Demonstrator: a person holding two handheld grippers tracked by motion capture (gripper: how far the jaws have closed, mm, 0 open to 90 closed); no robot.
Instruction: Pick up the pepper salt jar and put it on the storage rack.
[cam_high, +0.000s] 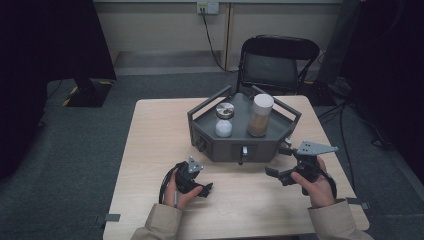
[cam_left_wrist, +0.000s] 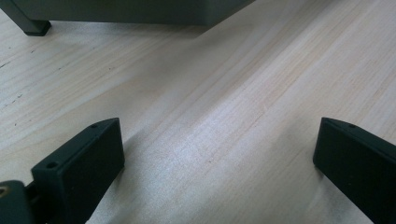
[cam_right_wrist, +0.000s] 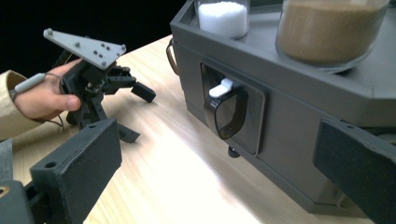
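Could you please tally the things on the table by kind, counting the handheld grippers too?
Jars: 2, the white-filled jar and the brown-filled jar
Grey dispenser stand: 1
Grippers: 2, the left gripper and the right gripper
Total: 5

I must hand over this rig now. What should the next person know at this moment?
Left tongs: open, holding nothing, low over the table.
Right tongs: open, holding nothing, facing the grey box and its front lever.
On the box: white-powder jar and taller brown-powder jar, both upright.
Done: nothing visible. Left: everything; lever and jars are untouched.
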